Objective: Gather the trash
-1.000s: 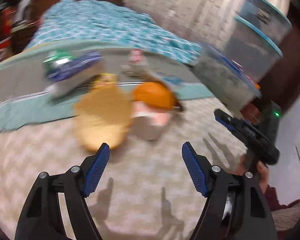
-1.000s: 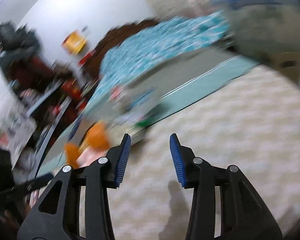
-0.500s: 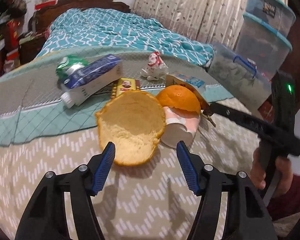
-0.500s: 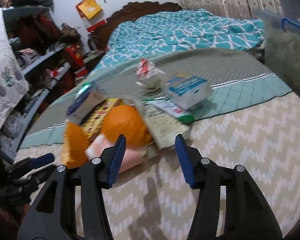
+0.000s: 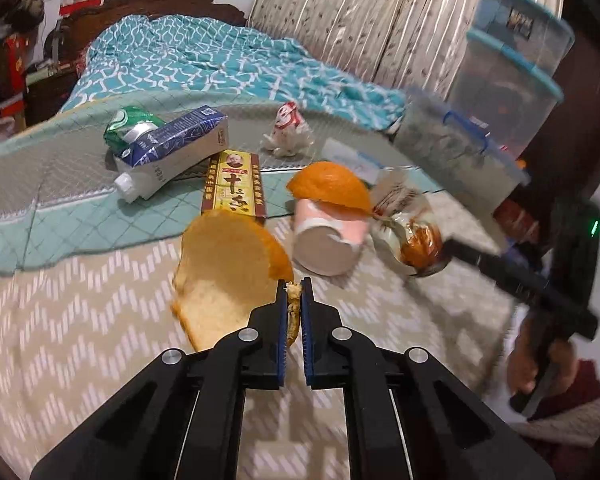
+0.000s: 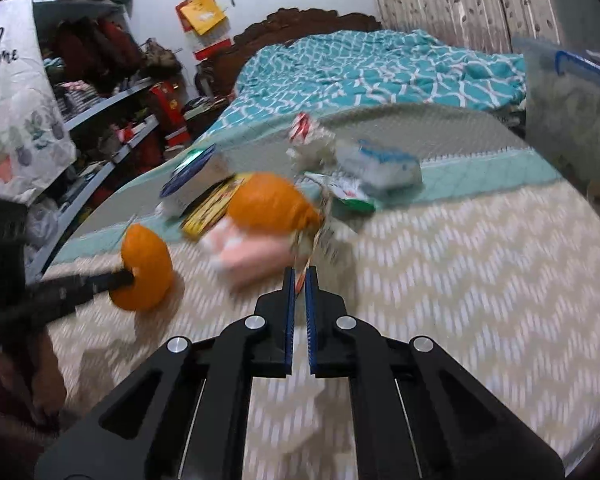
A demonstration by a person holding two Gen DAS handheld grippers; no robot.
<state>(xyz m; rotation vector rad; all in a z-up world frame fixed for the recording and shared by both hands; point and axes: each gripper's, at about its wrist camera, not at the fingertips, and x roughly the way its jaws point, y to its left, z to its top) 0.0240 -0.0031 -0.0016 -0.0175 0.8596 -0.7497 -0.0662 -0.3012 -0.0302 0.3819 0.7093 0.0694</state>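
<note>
A big cupped orange peel [image 5: 224,272] stands on edge on the chevron bedspread [image 5: 80,320]. My left gripper [image 5: 294,286] is shut on the peel's right rim. From the right wrist view the same peel [image 6: 146,268] sits at the tip of the left gripper [image 6: 130,278]. My right gripper [image 6: 299,276] is shut on a thin strip of a crinkly clear wrapper [image 6: 320,224]. The left wrist view shows that wrapper [image 5: 416,240], stained orange-brown, at the tips of the right gripper [image 5: 450,247]. Between them lies a pink cup [image 5: 328,236] on its side, with a second orange peel [image 5: 332,188] on top.
More litter lies behind on the teal blanket [image 5: 60,216]: a blue-white carton [image 5: 176,148], a green packet [image 5: 128,122], a yellow-red box [image 5: 234,184], a crumpled red-white wrapper [image 5: 286,128] and a white-blue box [image 6: 380,164]. Clear storage bins [image 5: 500,80] are stacked at right.
Both grippers have gone from open to shut. The left closed on the peel's rim, tilting the peel up. The right came in to the wrapper beside the cup and closed on it.
</note>
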